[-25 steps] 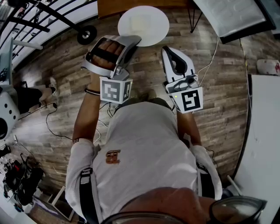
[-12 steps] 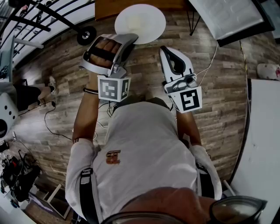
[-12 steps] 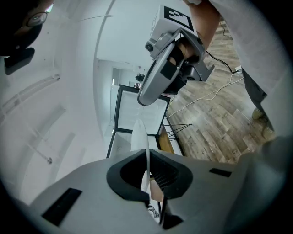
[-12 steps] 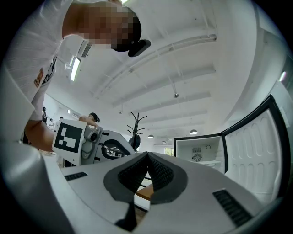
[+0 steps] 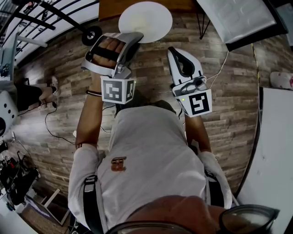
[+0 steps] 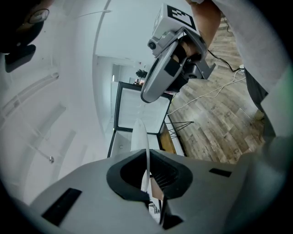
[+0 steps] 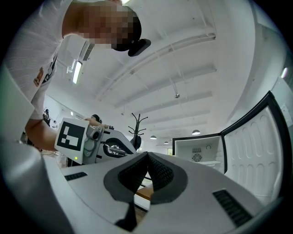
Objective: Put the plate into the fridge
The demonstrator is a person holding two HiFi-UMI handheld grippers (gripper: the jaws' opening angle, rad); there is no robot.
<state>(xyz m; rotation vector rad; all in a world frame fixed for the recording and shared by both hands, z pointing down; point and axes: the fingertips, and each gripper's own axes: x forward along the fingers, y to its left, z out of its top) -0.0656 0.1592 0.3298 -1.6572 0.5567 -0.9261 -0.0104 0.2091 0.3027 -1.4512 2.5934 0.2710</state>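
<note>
A round white plate [image 5: 145, 21] hangs above the wooden floor in the head view, gripped at its near rim by my left gripper [image 5: 136, 37], which is shut on it. In the left gripper view the plate [image 6: 139, 135] stands edge-on between the jaws, with the open fridge [image 6: 137, 112] beyond it. My right gripper [image 5: 170, 49] is beside the left one, shut and holding nothing. The right gripper view shows its pads [image 7: 158, 171] pressed together, and the open fridge [image 7: 201, 153] ahead at the right.
The fridge door [image 5: 238, 16] stands open at the head view's top right, its inner side [image 7: 254, 146] also showing in the right gripper view. A wooden board [image 5: 183, 4] lies at the top edge. A white surface [image 5: 274, 151] fills the right side. Cables [image 5: 55, 132] trail across the floor.
Both grippers have moved forward, toward the top of the head view, and the plate has gone with the left one. The grip is unchanged.
</note>
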